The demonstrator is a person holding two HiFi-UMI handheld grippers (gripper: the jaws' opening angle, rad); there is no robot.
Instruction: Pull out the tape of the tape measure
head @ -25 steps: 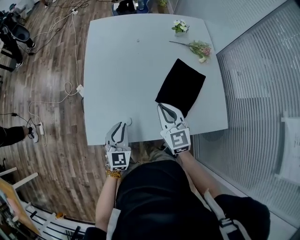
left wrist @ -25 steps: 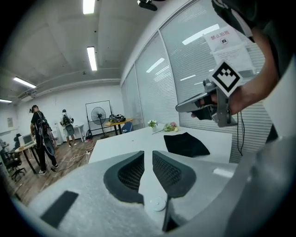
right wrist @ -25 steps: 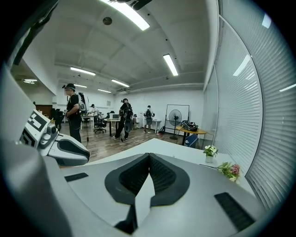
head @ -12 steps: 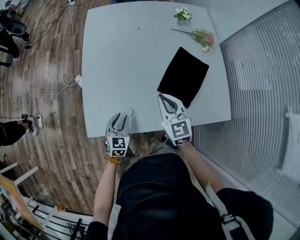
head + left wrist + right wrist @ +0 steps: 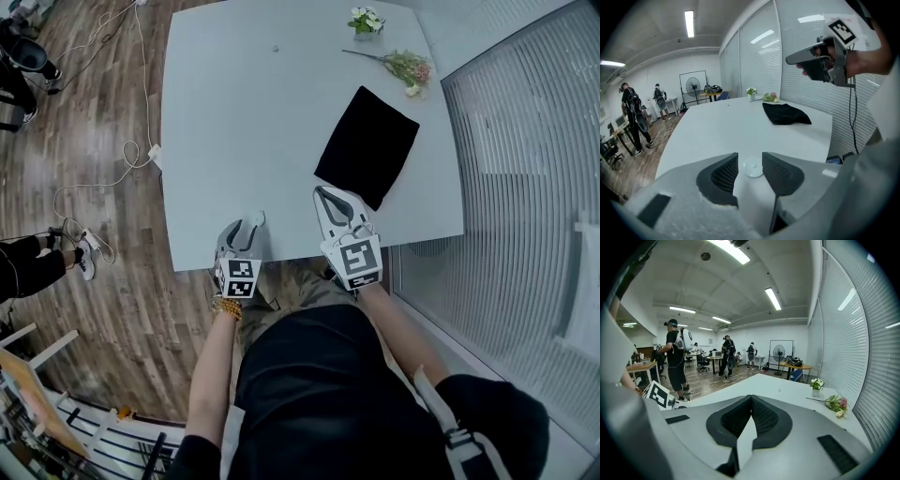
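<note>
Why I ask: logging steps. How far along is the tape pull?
Nothing is done yet: no tape shows outside the small round white tape measure. In hand: the left gripper, jaws just opening, straddles it without pressing. Remaining: grip it and pull the tape; the right gripper is shut, empty.

- Pale grey worktop, mostly bare.
- Black cloth lying flat on it, toward 3 o'clock.
- Pink flower sprig near the 1 o'clock corner, with a small pot of white flowers just beyond it.
- White cables trailing over the wooden floor at 9 o'clock.
</note>
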